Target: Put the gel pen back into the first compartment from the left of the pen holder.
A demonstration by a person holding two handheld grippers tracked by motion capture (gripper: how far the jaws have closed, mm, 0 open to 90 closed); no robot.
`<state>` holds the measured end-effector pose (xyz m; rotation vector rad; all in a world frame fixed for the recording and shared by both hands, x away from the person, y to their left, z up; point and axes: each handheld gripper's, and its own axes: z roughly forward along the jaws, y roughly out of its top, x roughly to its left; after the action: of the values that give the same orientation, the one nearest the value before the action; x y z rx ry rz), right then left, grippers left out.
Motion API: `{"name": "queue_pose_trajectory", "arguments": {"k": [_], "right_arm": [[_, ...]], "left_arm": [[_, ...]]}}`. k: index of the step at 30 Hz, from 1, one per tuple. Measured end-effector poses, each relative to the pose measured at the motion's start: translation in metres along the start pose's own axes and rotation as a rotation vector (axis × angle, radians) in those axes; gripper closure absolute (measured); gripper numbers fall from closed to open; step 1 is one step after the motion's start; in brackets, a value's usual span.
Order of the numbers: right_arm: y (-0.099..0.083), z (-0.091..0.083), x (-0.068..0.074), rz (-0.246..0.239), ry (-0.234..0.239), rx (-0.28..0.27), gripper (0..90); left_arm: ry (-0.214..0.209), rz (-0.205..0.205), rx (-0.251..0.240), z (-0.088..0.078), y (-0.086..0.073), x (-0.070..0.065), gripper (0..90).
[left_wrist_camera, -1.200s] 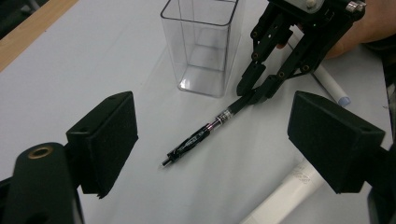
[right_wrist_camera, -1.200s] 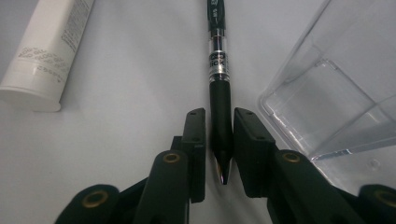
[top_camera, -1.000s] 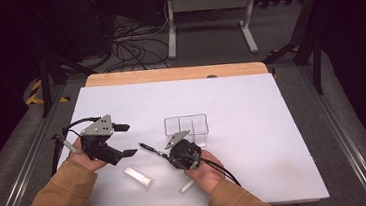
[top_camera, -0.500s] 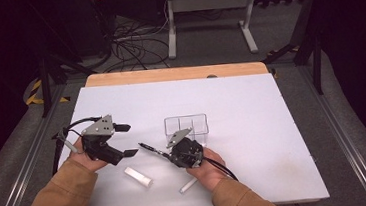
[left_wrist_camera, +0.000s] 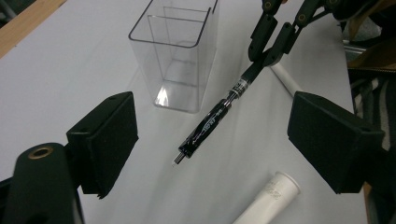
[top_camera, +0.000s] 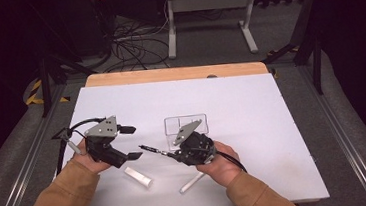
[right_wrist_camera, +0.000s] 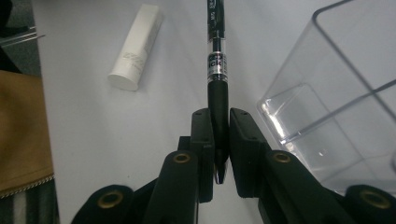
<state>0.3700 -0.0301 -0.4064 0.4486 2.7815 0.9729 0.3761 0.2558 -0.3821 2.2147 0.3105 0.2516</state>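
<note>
My right gripper [top_camera: 174,154] [right_wrist_camera: 219,135] is shut on the grip end of a black pen [top_camera: 152,150] [right_wrist_camera: 215,60]. It holds the pen off the white table, pointing left toward my left gripper [top_camera: 132,142]. In the left gripper view the pen [left_wrist_camera: 208,123] slants down from the right gripper [left_wrist_camera: 271,44], its free end ahead of my own wide-open jaws and touching neither pad [left_wrist_camera: 105,140]. A clear, divided plastic container [top_camera: 185,125] [left_wrist_camera: 177,56] [right_wrist_camera: 336,102] stands upright just behind the right gripper.
A short white tube [top_camera: 138,177] [left_wrist_camera: 271,200] [right_wrist_camera: 135,46] lies on the table in front of the left hand. A thin white stick [top_camera: 192,182] lies under the right hand. The table's wooden far edge [top_camera: 173,74] borders a dark floor with cables.
My right gripper has risen a little with the pen still clamped in it. The left gripper has kept its place, jaws open.
</note>
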Motion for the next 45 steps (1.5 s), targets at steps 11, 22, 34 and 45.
{"name": "queue_pose_trajectory", "arguments": {"k": [11, 22, 34, 45], "right_arm": [[0.005, -0.024, -0.004, -0.077, 0.050, 0.049, 80.7], [0.006, -0.028, -0.003, -0.117, 0.096, 0.088, 80.7], [0.004, -0.031, -0.003, -0.127, 0.118, 0.113, 80.7], [0.004, -0.028, -0.001, -0.137, 0.136, 0.129, 80.7]], "left_arm": [[-0.066, 0.010, 0.018, 0.011, 0.016, -0.012, 16.9], [-0.148, 0.051, 0.115, 0.039, 0.032, -0.021, 26.6], [-0.192, 0.132, 0.258, 0.070, 0.045, -0.029, 44.0], [-0.220, 0.159, 0.312, 0.086, 0.050, -0.033, 58.9]]}}
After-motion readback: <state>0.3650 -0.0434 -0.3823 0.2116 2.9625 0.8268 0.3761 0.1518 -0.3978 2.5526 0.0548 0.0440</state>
